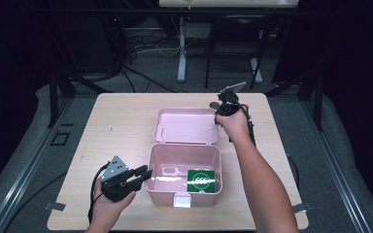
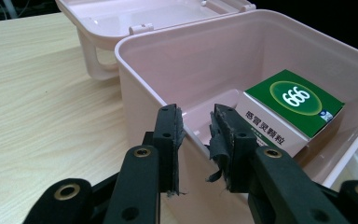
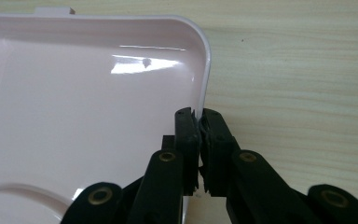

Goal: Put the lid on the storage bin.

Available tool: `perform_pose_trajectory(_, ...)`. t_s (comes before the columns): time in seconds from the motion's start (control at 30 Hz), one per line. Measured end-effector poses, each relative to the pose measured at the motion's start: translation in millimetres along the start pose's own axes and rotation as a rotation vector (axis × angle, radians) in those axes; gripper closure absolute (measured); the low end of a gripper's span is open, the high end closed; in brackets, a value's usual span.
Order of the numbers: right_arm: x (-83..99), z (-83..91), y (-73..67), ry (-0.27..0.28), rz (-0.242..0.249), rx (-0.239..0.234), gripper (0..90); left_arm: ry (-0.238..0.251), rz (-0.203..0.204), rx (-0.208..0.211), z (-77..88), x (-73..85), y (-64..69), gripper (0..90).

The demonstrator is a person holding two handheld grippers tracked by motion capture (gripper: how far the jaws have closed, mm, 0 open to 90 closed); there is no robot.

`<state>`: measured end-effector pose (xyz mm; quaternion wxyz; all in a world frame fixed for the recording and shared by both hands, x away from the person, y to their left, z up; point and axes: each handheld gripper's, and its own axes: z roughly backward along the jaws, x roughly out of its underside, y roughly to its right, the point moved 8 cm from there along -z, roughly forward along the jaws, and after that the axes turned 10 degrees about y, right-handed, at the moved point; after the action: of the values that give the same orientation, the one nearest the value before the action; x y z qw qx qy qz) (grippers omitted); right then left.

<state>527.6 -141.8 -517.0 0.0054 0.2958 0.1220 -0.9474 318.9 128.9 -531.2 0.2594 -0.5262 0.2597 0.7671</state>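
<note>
A pink plastic box stands open on the wooden table, its lid lying flat behind it. Inside at the right lies a green carton marked 666. My left gripper sits at the box's left wall. In the left gripper view its jaws straddle that wall and hold its rim, with the green carton beyond. My right gripper is at the lid's right edge. In the right gripper view it is shut on the rim of the lid.
The box has a white latch at its front. Bare tabletop lies to the left of the box and lid. Behind the table stand desk legs and cables on the floor. The surroundings are dark.
</note>
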Motion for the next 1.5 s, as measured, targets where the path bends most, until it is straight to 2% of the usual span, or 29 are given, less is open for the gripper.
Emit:
perform_pose_trajectory(0.43, -9.6, 36.0, -4.8, 0.128, 0.044, -0.052, 87.3, 0.009, 0.008, -0.005, -1.5, -0.1, 0.2, 71.7)
perform_pose_trajectory(0.7, -9.8, 57.8, -6.2, 0.174, 0.047, -0.096, 87.8, 0.012, 0.009, -0.011, -2.2, 0.1, 0.0, 71.7)
perform_pose_trajectory(0.87, -8.4, 69.9, -9.5, 0.2, 0.062, -0.109, 87.9, 0.012, 0.01, -0.011, -2.2, 0.2, -0.1, 71.7)
perform_pose_trajectory(1.13, -4.9, 86.1, -15.0, 0.246, 0.112, -0.118, 87.9, 0.012, 0.012, -0.012, -2.2, 0.3, 0.5, 71.7)
perform_pose_trajectory(1.37, 1.7, 100.8, -19.6, 0.317, 0.138, -0.154, 87.9, 0.015, 0.016, -0.013, -2.2, 0.2, 0.9, 71.3)
perform_pose_trajectory(1.5, 7.1, 108.2, -20.8, 0.35, 0.167, -0.16, 87.9, 0.024, 0.017, -0.016, -2.9, 0.0, 1.1, 71.3)
